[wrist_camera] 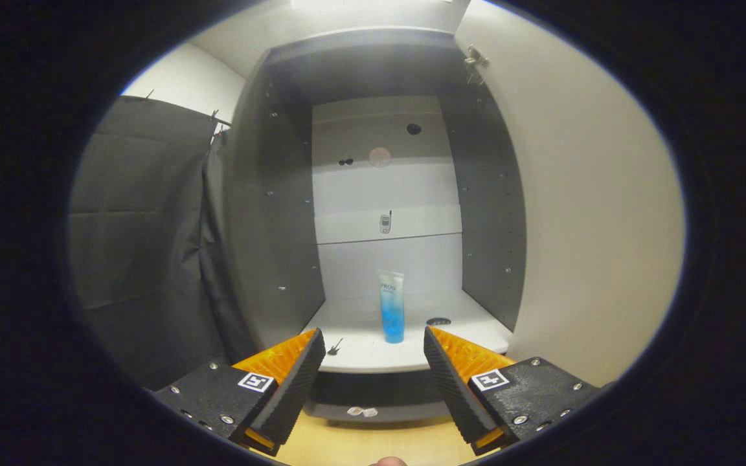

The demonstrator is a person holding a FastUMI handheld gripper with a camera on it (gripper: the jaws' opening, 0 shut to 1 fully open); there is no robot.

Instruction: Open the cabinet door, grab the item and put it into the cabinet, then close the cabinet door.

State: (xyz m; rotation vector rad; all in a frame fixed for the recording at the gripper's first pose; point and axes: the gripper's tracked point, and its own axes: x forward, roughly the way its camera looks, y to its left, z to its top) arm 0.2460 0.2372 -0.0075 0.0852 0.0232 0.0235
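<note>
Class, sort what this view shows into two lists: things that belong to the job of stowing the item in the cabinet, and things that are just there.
Part of the job:
- blue tube, standing on the cabinet shelf beyond the fingers
- open cabinet door
- gripper, open, holding nothing

Just there:
- small pale device on the back panel
- dark cloth beside the cabinet
- wooden floor

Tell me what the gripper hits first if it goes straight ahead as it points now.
Probably the blue tube, standing upright on the cabinet shelf just beyond the open gripper; depth is hard to judge.
</note>
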